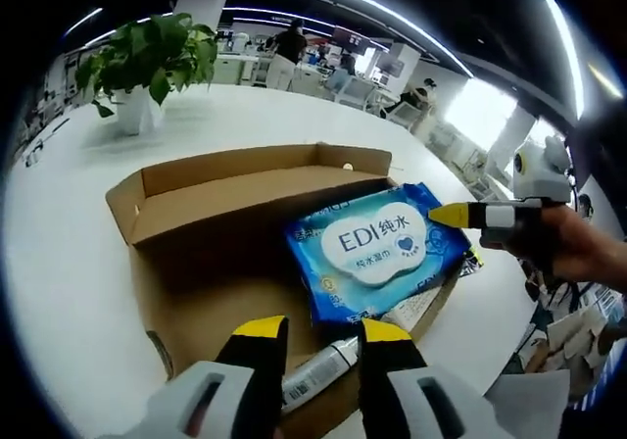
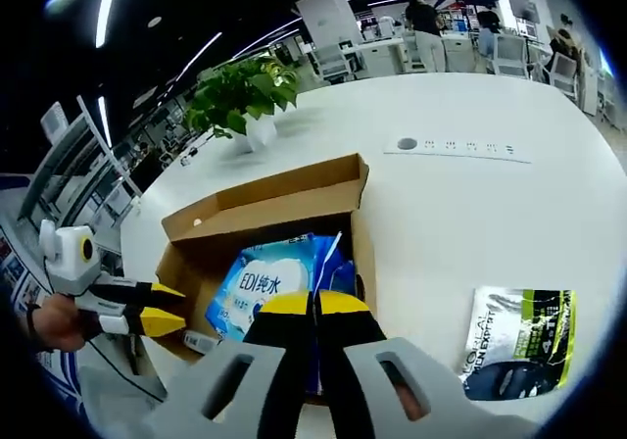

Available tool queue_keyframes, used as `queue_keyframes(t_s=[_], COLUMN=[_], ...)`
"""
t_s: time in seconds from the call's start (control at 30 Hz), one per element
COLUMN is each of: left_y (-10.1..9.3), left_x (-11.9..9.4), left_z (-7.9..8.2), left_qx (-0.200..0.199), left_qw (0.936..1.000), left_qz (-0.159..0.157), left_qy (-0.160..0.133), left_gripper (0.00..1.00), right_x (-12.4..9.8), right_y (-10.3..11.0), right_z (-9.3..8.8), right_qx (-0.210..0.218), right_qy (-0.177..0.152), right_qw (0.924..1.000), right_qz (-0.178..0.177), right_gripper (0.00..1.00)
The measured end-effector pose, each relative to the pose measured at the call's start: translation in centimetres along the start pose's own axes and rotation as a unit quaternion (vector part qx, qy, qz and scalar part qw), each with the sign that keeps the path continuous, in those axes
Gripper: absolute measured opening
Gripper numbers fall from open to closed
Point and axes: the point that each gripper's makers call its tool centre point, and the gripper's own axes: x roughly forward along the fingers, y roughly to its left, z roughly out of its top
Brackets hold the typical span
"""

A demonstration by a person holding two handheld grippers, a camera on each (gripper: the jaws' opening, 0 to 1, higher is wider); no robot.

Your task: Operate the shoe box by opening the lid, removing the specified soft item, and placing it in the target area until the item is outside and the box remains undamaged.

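Observation:
The brown cardboard shoe box [image 1: 196, 263] stands open on the white table, its lid [image 1: 235, 186] folded back. A blue wet-wipes pack [image 1: 377, 248] printed "EDI" sits tilted over the box's right side. My right gripper [image 1: 446, 214] comes in from the right and pinches the pack's edge. In the right gripper view my right gripper [image 2: 313, 304] is shut on the wet-wipes pack [image 2: 269, 284], over the box [image 2: 284, 189]. My left gripper [image 1: 321, 331] is open at the box's near edge, above a silver tube [image 1: 318, 368]. My left gripper [image 2: 165, 307] is by the box's left wall.
A potted plant [image 1: 147, 62] [image 2: 245, 91] stands beyond the box. A white power strip [image 2: 456, 147] lies flush in the table. A black and green sachet [image 2: 519, 341] lies to the right of the box. Desks, chairs and people fill the background.

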Motion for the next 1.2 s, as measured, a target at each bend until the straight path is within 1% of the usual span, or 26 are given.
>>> queue_keyframes(t_s=[0.07,0.23,0.4,0.5,0.57,0.6,0.67,0.7,0.9,0.97,1.03,1.1,1.2], left_y=[0.1,0.0,-0.5,-0.5,-0.8,-1.1,-1.0,-1.0,-0.9,-1.1,-1.2,-1.1,-1.2], left_x=[0.5,1.7,3.2,3.9,4.2,4.4,4.7,4.8,5.6,5.7,5.8,5.9,5.7], left_z=[0.0,0.0,-0.1,-0.3,-0.4,-0.4,-0.6,-0.6,-0.5,-0.4,-0.3,-0.1,0.0], left_qx=[-0.003,-0.028,-0.026,-0.034,-0.043,-0.050,-0.050,-0.049,-0.079,-0.089,-0.093,-0.092,-0.089], left_qw=[1.0000,0.9995,0.9990,0.9984,0.9976,0.9969,0.9966,0.9966,0.9935,0.9924,0.9918,0.9920,0.9920], left_qz=[-0.002,-0.013,-0.025,-0.031,-0.038,-0.046,-0.045,-0.044,-0.064,-0.069,-0.072,-0.072,-0.073], left_qy=[0.002,0.010,0.026,0.033,0.038,0.041,0.049,0.049,0.052,0.049,0.050,0.048,0.051], left_gripper=[0.29,0.29,0.29,0.29,0.27,0.25,0.24,0.23,0.22,0.22,0.20,0.14,0.09], right_x=[-0.1,-0.1,-0.2,-0.2,-0.2,-0.2,-0.3,-0.2,-0.2,-0.2,-0.2,-0.1,-0.1], right_y=[-0.1,-0.1,-0.2,-0.3,-0.3,-0.3,-0.3,-0.3,-0.4,-0.4,-0.4,-0.4,-0.4], right_z=[-0.1,-0.3,-0.4,-0.6,-0.7,-0.7,-0.7,-0.8,-1.0,-1.0,-1.0,-1.0,-1.0], right_qx=[0.002,0.003,0.007,0.012,0.012,0.013,0.013,0.014,0.018,0.018,0.019,0.021,0.022], right_qy=[0.000,0.001,0.003,0.004,0.005,0.005,0.005,0.005,0.003,0.003,0.004,0.004,0.004], right_qw=[1.0000,1.0000,1.0000,0.9999,0.9999,0.9999,0.9999,0.9999,0.9998,0.9998,0.9998,0.9998,0.9997], right_qz=[0.000,0.001,0.003,0.004,0.003,0.004,0.003,0.003,0.003,0.003,0.004,0.004,0.005], right_gripper=[0.00,0.00,0.00,0.00,0.00,0.00,0.00,0.00,0.00,0.00,0.00,0.00,0.00])
